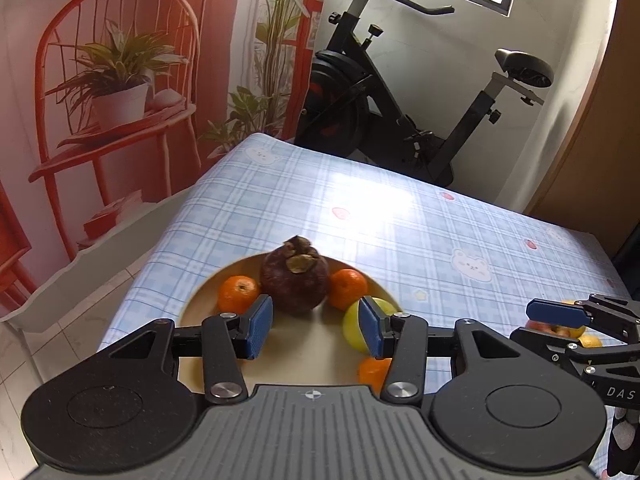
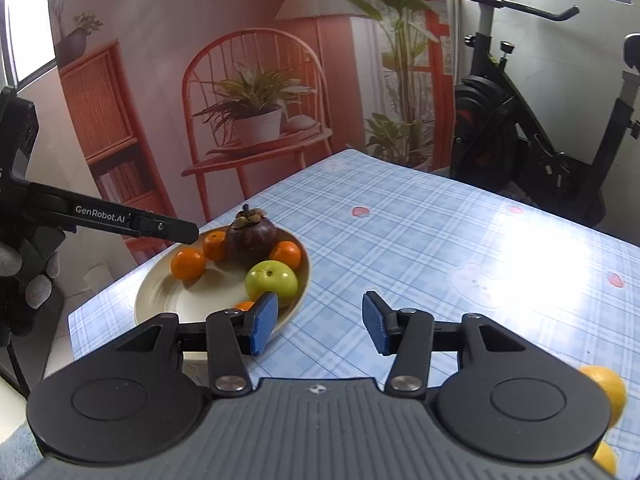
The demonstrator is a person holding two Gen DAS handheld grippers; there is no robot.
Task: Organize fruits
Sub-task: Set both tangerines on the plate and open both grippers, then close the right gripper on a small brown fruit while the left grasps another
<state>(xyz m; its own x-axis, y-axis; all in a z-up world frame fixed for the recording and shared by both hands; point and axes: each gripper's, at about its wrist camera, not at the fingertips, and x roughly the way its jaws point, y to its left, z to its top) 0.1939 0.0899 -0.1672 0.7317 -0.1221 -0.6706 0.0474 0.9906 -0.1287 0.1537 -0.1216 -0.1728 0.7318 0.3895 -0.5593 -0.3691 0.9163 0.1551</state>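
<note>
**A:** Where's the left gripper [image 1: 316, 326] right now?

**B:** It hangs over the near half of the cream plate [image 1: 200, 300], its blue pads spread wide with nothing between them. Just ahead of the pads sits the mangosteen [image 1: 295, 280], upright with its dry calyx on top.

**A:** And the rest of the fruit?

**B:** One mandarin [image 1: 237, 294] sits just beyond the left pad, beside the mangosteen. Another mandarin [image 1: 347, 289] is tucked against the mangosteen's other side. The green apple [image 1: 354, 326] lies partly hidden behind the right pad, and a further mandarin [image 1: 372, 374] peeks out under that finger's linkage.

**A:** The right gripper [image 2: 320, 326]?

**B:** Also spread apart and holding nothing. It hovers above the blue checked tablecloth [image 2: 440, 240], with the plate [image 2: 160, 292] ahead and to its left. Its left pad overlaps the plate's near rim, with the green apple [image 2: 272, 282] just past it.

**A:** Any loose fruit?

**B:** Yes: an orange-yellow fruit [image 2: 606, 394] rests on the cloth behind the right gripper's right side, half hidden by its body. Exactly what kind, I cannot tell.
</note>
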